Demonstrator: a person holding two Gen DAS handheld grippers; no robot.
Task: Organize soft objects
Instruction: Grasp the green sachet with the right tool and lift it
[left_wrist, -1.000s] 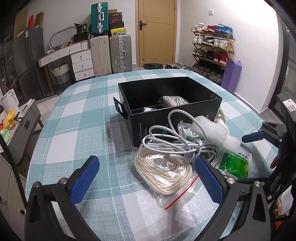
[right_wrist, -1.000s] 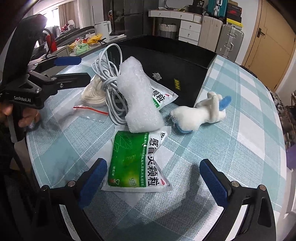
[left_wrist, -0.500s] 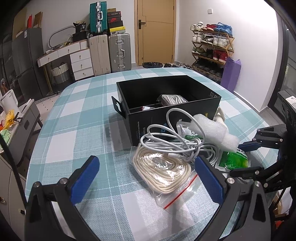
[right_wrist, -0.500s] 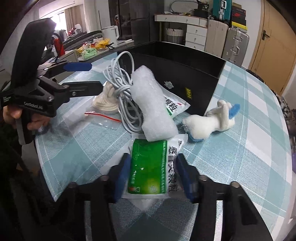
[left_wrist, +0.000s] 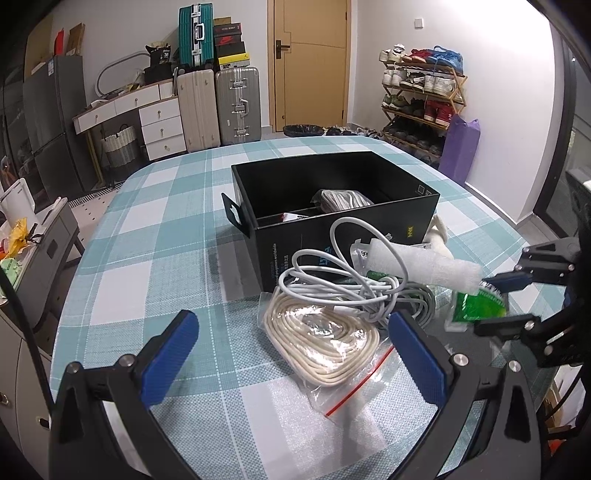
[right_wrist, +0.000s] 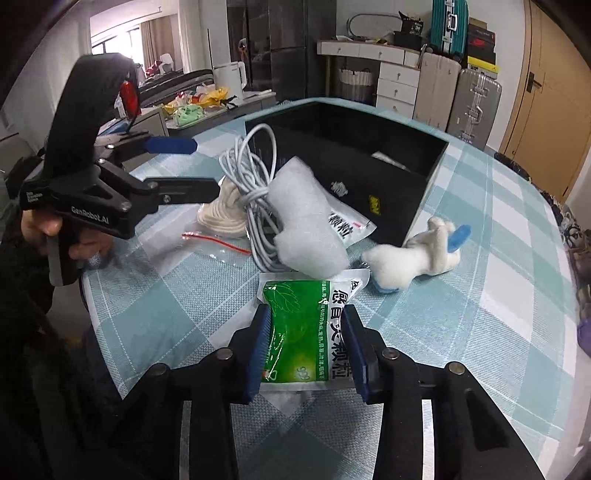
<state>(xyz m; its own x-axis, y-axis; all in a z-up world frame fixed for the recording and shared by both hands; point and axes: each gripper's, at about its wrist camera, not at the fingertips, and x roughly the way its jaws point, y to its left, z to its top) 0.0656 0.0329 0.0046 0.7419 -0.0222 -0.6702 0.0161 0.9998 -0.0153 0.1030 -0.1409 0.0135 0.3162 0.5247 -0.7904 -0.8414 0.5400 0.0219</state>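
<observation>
Teal-and-white checked tablecloth, black box, green-and-white sachet with dark lettering, cream coiled rope, pale grey cable, white foam roll, white plush toy with blue tips, blue gripper pads.

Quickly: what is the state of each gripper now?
Left gripper: open, holding nothing.
Right gripper: jaws closed on the green and white foil sachet.
</observation>
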